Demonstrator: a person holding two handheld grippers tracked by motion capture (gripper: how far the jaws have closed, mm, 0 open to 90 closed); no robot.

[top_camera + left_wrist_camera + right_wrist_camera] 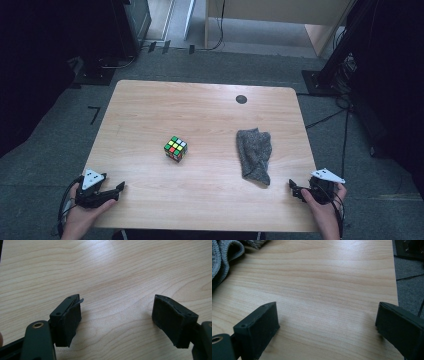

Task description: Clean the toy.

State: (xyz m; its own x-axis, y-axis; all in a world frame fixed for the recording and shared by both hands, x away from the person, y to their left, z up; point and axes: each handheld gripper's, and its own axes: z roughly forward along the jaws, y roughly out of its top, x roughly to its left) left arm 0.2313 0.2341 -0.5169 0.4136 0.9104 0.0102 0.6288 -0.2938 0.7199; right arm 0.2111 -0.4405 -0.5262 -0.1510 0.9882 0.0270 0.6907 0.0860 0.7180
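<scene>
Both grippers were parked at the near bench (150,105) corners, the left gripper (118,189) and right gripper (294,189) each with fingers spread wide on nothing, so I'd call this the pre-reach step. The grey sock (254,154) lay right of the Rubik's cube (175,148), long axis running near-to-far, nearer end tilted slightly rightward. Next move probably needed the right gripper to go forward and close on it.
</scene>
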